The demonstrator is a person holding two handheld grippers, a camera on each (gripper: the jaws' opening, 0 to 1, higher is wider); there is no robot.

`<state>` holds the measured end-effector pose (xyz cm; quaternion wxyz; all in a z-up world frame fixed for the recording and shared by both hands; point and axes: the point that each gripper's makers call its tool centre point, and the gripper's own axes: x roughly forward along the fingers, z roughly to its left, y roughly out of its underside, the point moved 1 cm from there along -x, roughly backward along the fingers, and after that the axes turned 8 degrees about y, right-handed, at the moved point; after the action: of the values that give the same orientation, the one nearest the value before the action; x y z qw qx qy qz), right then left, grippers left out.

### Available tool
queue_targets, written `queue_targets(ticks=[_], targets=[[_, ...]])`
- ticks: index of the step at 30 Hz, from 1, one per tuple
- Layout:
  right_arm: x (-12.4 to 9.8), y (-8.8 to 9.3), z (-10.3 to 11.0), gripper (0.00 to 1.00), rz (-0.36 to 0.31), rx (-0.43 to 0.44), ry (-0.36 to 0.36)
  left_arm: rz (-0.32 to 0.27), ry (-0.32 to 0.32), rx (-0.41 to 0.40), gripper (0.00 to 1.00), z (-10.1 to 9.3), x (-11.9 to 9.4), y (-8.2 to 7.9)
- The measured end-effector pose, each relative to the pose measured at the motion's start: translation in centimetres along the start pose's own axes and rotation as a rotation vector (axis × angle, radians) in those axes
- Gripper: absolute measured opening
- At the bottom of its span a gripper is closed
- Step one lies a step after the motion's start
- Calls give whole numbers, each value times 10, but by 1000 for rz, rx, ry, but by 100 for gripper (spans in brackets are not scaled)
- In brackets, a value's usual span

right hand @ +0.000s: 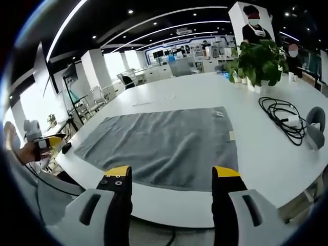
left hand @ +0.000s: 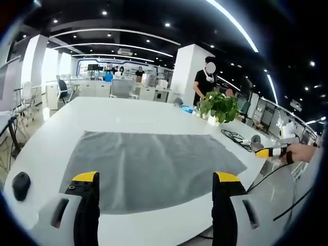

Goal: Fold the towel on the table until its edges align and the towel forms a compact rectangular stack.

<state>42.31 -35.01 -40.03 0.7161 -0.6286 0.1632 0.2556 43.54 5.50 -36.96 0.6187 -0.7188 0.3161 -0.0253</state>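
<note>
A grey towel [left hand: 154, 169] lies spread flat on the white table [left hand: 123, 115]; in the right gripper view the same towel [right hand: 164, 146] stretches across the middle. My left gripper [left hand: 156, 179] is open, its yellow-tipped jaws hovering over the towel's near edge with nothing between them. My right gripper [right hand: 171, 174] is open too, held just off the table's edge facing the towel. The right gripper [left hand: 274, 151] also appears at the far right of the left gripper view, held by a hand. The left gripper [right hand: 48, 142] appears at the left of the right gripper view.
A potted plant [left hand: 220, 106] stands at the table's far side, with a coiled black cable [right hand: 281, 115] and a grey object [right hand: 315, 123] near it. A black mouse [left hand: 21, 185] lies left of the towel. People stand in the office behind.
</note>
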Motion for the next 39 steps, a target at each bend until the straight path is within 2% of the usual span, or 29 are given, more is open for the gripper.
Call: queue_targets(ticks=[5, 14, 18, 22, 39], targets=[[-1, -1, -3, 61, -4, 18, 2, 2, -10, -6, 93, 4, -3, 2], [1, 0, -4, 60, 2, 25, 5, 7, -4, -5, 93, 2, -1, 1], [2, 4, -13, 58, 14, 48, 19, 11, -1, -4, 92, 3, 0, 2], [1, 2, -11, 57, 5, 65, 18, 14, 2, -5, 92, 1, 1, 1], [4, 4, -11, 54, 33, 58, 19, 17, 1, -16, 91, 2, 2, 3]])
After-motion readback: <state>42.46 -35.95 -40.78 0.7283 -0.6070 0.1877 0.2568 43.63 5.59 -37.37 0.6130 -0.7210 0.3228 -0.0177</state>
